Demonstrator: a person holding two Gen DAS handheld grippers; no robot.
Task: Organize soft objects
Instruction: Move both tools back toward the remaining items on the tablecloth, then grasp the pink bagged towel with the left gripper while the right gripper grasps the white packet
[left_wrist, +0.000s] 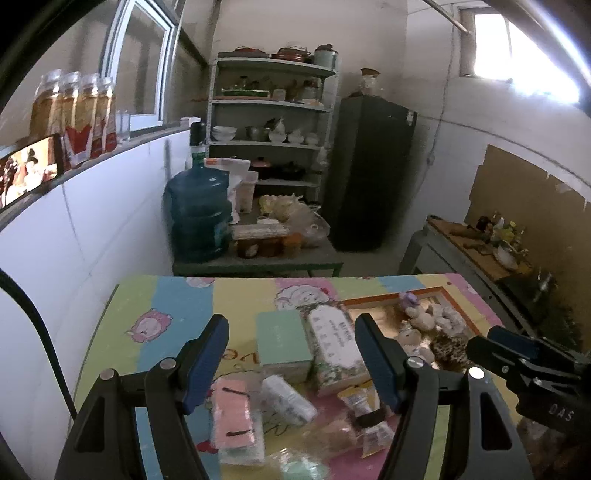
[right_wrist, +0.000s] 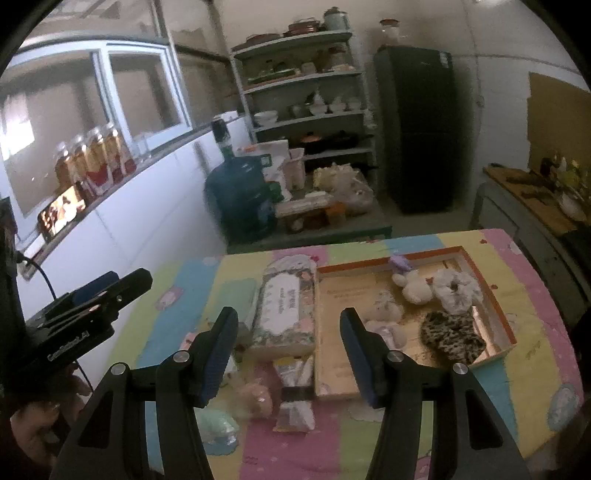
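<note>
Sorting is midway: plush toys lie in the box near the table's right edge. Left gripper and right gripper hover released, empty; next, grasp a loose packet near the front edge.

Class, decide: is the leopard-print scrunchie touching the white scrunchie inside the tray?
Apart. In the right wrist view, bare tray floor shows between the leopard-print scrunchie and the white scrunchie behind it.

Bare tablecloth right of the tray; packets crowding its left
</note>
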